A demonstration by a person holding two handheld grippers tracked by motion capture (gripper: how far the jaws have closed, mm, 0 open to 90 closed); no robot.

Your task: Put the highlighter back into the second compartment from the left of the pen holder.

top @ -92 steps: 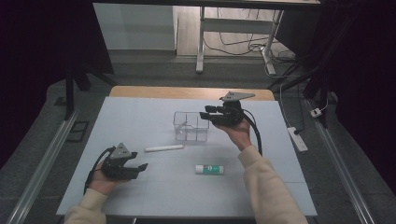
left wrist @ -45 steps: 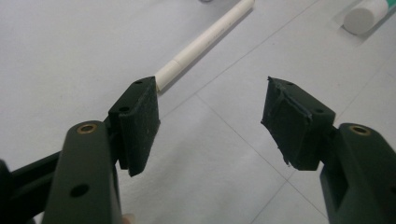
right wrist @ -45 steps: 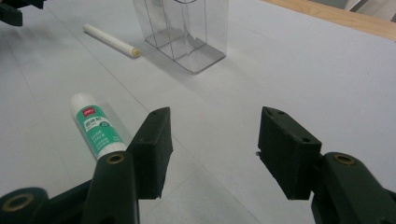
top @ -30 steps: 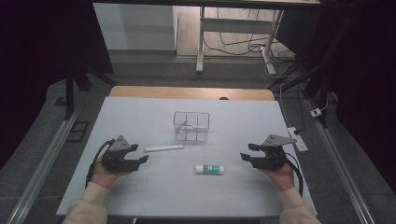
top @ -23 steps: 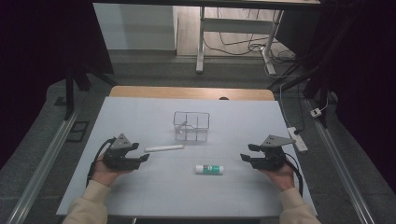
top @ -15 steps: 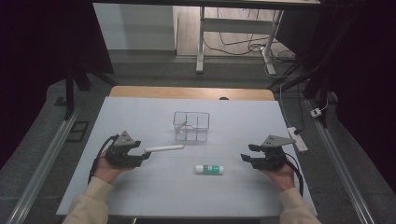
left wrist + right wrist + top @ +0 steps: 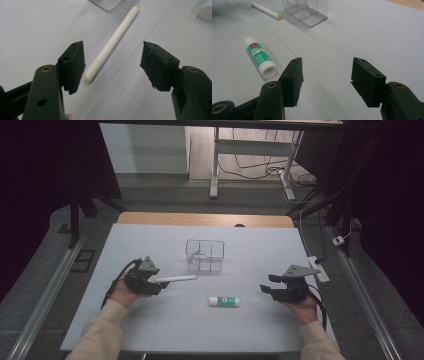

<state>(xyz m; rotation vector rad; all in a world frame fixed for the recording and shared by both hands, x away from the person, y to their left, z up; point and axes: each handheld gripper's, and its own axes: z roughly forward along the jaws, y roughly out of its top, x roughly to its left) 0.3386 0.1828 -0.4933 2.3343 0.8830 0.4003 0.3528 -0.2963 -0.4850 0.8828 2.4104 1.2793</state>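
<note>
Reaching: left gripper (image 7: 112, 65), jaws apart, at the white stick's (image 7: 112, 41) near end, perhaps not touching.
Resting: right gripper (image 7: 325, 75), lower right of the high view, jaws apart.

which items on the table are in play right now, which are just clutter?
In play:
- white stick, near end between the open left tongs, not gripped
- clear divided box just past it, probably

Lying about:
- glue stick, untouched
- right tongs, open over bare table
- power strip off the mat
</note>
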